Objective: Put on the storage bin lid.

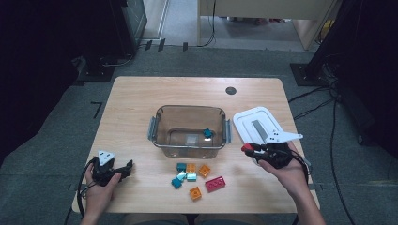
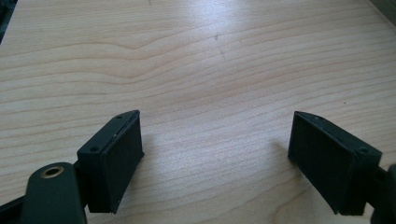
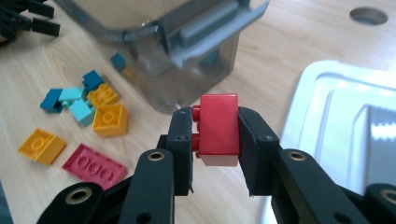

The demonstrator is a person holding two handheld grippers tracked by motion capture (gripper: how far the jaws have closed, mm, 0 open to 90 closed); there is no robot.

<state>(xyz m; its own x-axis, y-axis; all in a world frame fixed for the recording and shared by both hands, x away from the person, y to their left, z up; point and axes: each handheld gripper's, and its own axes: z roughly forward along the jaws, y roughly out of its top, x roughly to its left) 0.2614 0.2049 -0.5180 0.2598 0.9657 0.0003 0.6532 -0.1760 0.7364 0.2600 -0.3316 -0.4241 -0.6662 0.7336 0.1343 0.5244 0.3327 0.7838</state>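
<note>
The right gripper point(image 1: 248, 150) clamps a red building brick point(image 3: 217, 129) between its pads, studs toward one pad, at the centre of the right gripper view. In the high view it hangs right of centre, between the clear plastic container point(image 1: 189, 144) and the white lid point(image 1: 257, 123). To finish well, the person should carry the brick over the container's near rim, clear of the grey latch point(image 3: 205, 35), and release low inside beside the teal brick point(image 1: 207, 133). The left gripper point(image 1: 126, 168) rests at lower left, jaws wide and empty on the wooden table point(image 2: 196, 60).
</note>
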